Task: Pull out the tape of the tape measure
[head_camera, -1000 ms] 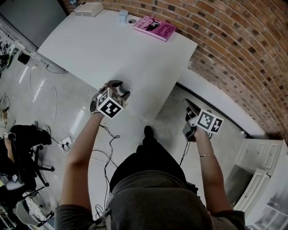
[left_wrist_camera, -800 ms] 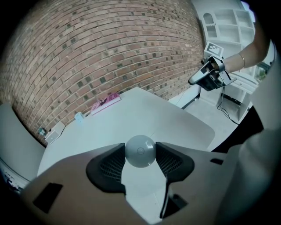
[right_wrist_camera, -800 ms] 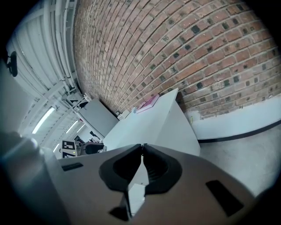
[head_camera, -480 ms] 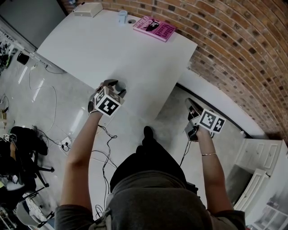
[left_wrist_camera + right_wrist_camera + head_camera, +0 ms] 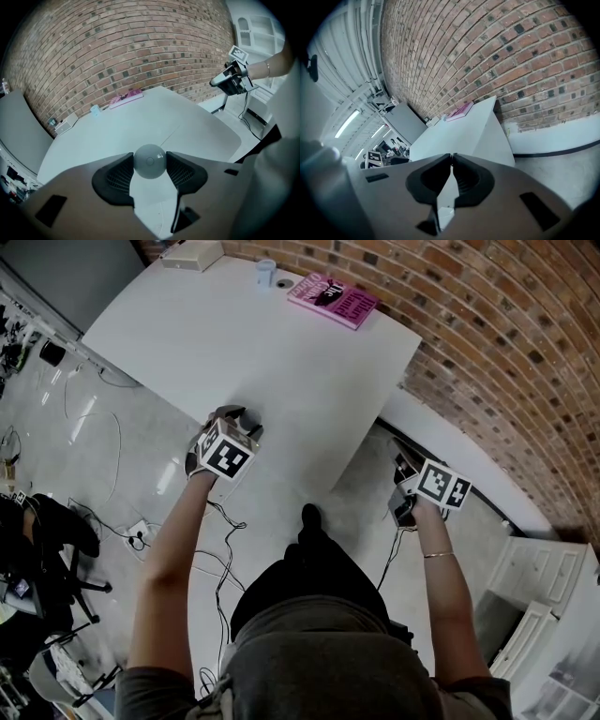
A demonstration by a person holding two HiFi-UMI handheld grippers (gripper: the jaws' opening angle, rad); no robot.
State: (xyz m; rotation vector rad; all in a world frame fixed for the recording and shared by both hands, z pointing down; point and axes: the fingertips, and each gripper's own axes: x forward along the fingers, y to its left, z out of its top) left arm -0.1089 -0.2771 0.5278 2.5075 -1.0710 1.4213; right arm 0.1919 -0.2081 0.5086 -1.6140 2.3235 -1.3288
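Note:
A round grey tape measure point(image 5: 149, 161) sits between the pads of my left gripper point(image 5: 150, 158), which is shut on it just above the white table point(image 5: 140, 126). No tape shows drawn out of it. In the head view the left gripper point(image 5: 246, 425) hangs over the table's near edge, and the case is hidden behind it. My right gripper point(image 5: 451, 157) is shut, its fingertips meeting with nothing seen between them. It is held off the table's right side, over the floor point(image 5: 401, 457), and shows at the far right of the left gripper view point(image 5: 216, 82).
A pink book point(image 5: 334, 296), a small cup point(image 5: 266, 273) and a white box point(image 5: 192, 256) lie along the table's far edge by the brick wall point(image 5: 487, 343). Cables point(image 5: 220, 521) trail on the floor, and an office chair point(image 5: 47, 531) stands at the left.
The left gripper has edged slightly left along the table's near edge with the tape measure in it. The right gripper has drifted a little further right, away from the table. Both jaws stand as before.

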